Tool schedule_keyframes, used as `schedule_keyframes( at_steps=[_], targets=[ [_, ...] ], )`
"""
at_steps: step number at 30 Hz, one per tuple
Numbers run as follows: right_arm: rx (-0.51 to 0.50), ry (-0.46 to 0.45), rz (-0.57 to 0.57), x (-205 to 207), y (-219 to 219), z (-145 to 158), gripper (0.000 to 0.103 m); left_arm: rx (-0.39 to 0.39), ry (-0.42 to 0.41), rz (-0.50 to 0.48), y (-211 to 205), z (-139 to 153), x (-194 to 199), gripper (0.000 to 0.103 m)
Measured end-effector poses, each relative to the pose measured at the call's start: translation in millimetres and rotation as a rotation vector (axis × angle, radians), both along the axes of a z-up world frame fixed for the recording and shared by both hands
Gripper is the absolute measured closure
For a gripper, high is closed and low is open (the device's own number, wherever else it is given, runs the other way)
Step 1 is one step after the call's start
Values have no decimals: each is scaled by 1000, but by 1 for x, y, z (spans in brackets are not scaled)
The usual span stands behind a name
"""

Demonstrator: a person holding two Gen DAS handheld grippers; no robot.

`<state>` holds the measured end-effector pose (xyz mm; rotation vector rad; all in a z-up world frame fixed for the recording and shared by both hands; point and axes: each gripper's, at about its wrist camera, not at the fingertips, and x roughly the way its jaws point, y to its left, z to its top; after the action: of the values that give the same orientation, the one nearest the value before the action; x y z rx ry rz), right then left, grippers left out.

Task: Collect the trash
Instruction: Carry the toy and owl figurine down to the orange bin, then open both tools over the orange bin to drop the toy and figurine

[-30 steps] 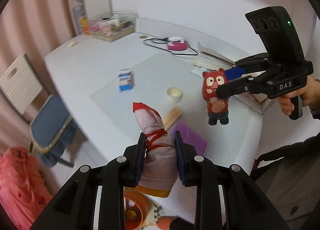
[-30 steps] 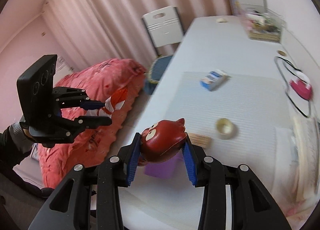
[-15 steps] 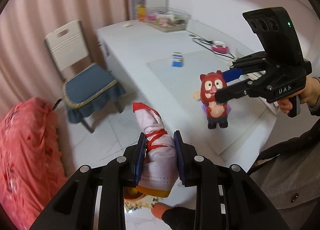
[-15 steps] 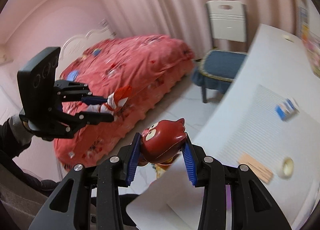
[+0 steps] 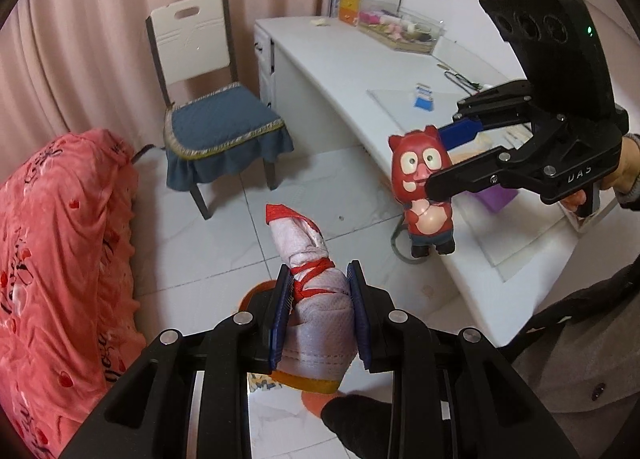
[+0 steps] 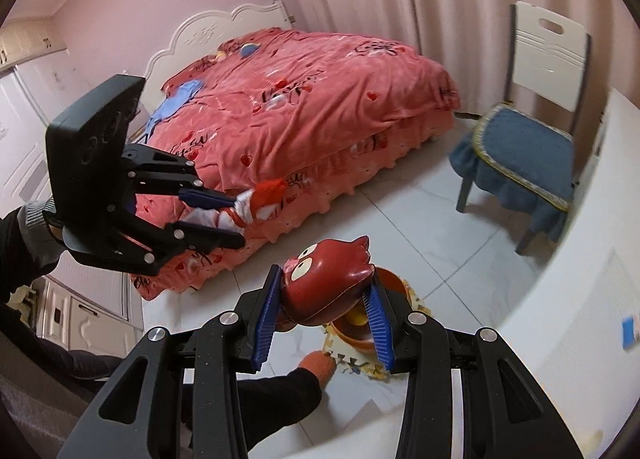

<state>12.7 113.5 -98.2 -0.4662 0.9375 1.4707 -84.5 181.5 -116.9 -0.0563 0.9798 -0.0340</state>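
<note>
Pink bedspread: pink-red heart-printed bedspread [image 5: 60,259] covering the bed at far left, beside the white tiled floor [image 5: 224,243].
Left gripper: left gripper [image 5: 320,311], blue-padded fingers [image 5: 280,311] clamped on a white cloth pouch tied with red string [image 5: 316,299], held in the air above the floor.
Bin: orange round bin [image 6: 384,323] on the floor, below both grippers, partly hidden.
Chair: white chair with a blue cushion [image 5: 216,127], standing between bed and worktop.
Right gripper: right gripper [image 6: 326,315], fingers closed on a red cartoon animal figurine [image 6: 326,283], held over the bin.
Worktop: white worktop [image 5: 344,71] at right, carrying a small blue and white carton [image 5: 423,97].
</note>
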Motion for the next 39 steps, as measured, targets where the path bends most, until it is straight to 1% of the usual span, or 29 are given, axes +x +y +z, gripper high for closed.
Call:
schedule_keyframes(
  at_steps=[4,8,12,18,24,26,28,29,30,32,35,37,39],
  targets=[
    [-31,-10,39,-2,34,-20,62,-12,33,-24,21,-22,6,73],
    [-79,-22,69,-1,67,-49,62,-35,67,-34,44,-46,10,73],
    [-124,-14,75,0,83,-80,62,-56,92,-49,64,-72,15,73],
    [-188,12,49,8,113,-134,62,-99,137,-49,86,-116,27,73],
    [-250,39,29,15,136,-185,62,-135,175,-75,98,-151,38,73],
    [-265,45,21,16,144,-199,61,-150,187,-83,100,-160,41,73],
    [-273,51,11,19,146,-208,59,-142,195,-90,101,-168,44,73],
    [-279,58,4,20,148,-214,58,-139,201,-95,102,-173,46,66],
    [-285,65,-3,21,150,-219,57,-138,207,-98,101,-176,47,52],
    [-299,63,-16,22,152,-224,56,-120,215,-91,101,-181,49,38],
    [-317,65,-29,24,155,-233,52,-138,218,-97,101,-185,50,38],
    [-319,70,-43,25,155,-235,43,-141,227,-107,101,-187,51,38],
    [-313,70,-53,26,155,-236,43,-143,230,-117,102,-187,51,38]
  ],
)
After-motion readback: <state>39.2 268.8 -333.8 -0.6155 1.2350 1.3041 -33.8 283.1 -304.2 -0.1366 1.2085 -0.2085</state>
